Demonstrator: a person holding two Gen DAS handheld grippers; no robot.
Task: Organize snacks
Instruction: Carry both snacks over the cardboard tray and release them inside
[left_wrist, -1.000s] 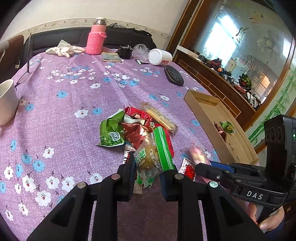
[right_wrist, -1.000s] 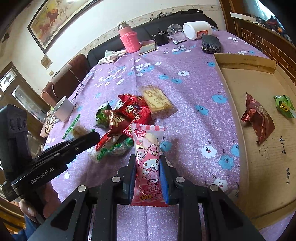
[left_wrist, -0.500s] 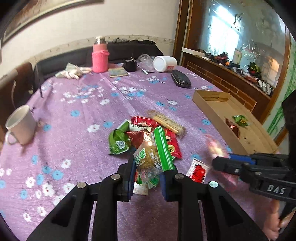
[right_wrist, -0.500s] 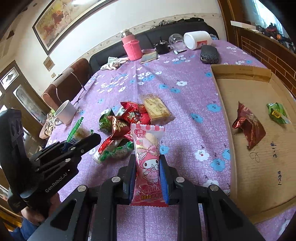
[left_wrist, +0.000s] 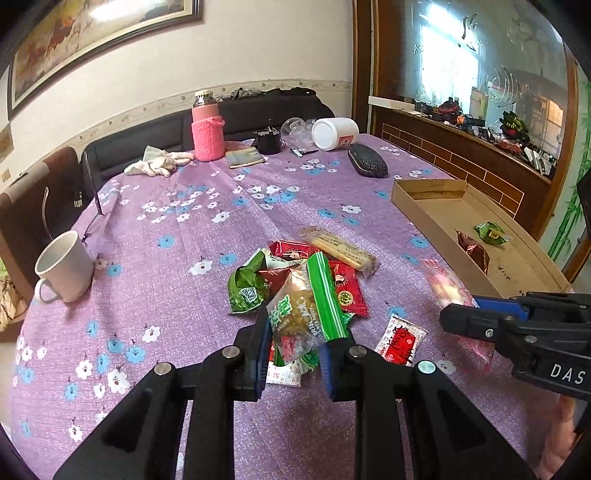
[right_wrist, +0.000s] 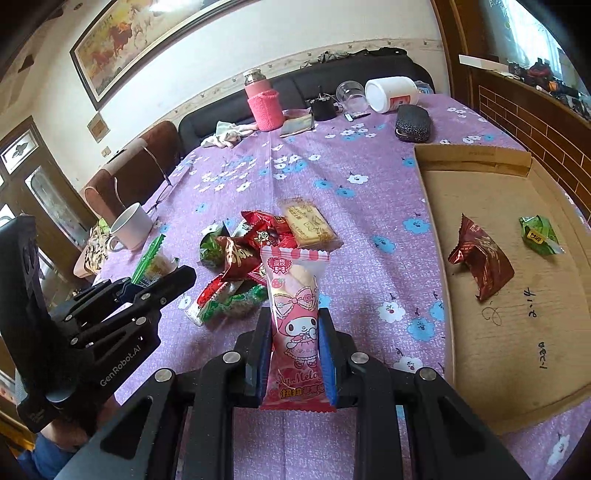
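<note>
Two-handed transfer of snack packets toward the cardboard box. Your left gripper (left_wrist: 295, 354) was clamped on a clear packet with a green striped edge (left_wrist: 304, 302), held up off the cloth above the pile of snacks (left_wrist: 306, 266). Your right gripper (right_wrist: 295, 350) was clamped on a pink cartoon-printed packet (right_wrist: 295, 317), upright between the pads, above the purple flowered tablecloth (right_wrist: 332, 162) and left of the cardboard box (right_wrist: 476, 155). The box lay at the right edge of the table and held only a dark red packet (right_wrist: 480, 258) and a small green packet (right_wrist: 539, 232); the other loose packets lay in the pile at mid-table.

Risks, as judged from this moment:
- Slippage. Both wrappers looked glossy and air-filled; the green-striped packet sat askew, gripped near its lower end, so a quick swing could have let it slide out.
- Crushing. A hard squeeze on the pink packet could have burst the seal or broken what was inside.
- Collision. The two grippers stood close together near you; had you carried the left one rightward to the box, it would have crossed the right one's path.
- Box edge. The near wall of the box stood above the cloth; a low approach could have caught a dangling packet on it or pushed the light box along.
- The white mug (left_wrist: 66, 267), far left, lay well outside either path.
</note>
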